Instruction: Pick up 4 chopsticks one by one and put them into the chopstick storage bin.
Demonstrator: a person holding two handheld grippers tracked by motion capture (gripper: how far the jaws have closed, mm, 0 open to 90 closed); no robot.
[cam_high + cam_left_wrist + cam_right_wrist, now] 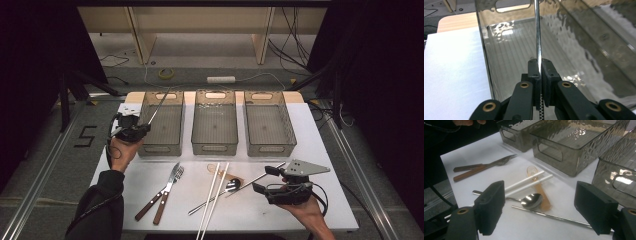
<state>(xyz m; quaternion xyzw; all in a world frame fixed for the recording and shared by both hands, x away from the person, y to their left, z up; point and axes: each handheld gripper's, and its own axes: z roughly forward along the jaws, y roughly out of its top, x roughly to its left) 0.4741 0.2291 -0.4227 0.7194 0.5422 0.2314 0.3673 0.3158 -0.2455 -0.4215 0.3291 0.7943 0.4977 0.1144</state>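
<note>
Over left bin (161, 125) | left tool (141, 131) clamps metal chopstick (537, 37), tip cut off | right tool (546, 207) wide.

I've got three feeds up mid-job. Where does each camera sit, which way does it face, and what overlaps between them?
High view: above the person's side, looking forward and down on the white table; both forearms and hands enter from the bottom.
Left gripper view: rides the left gripper, facing the left bin; its jaws clamp a metal chopstick.
Right gripper view: rides the right gripper, jaws open, facing the cutlery.
Shared: high and right gripper views both show the metal spoon and white chopsticks.
</note>
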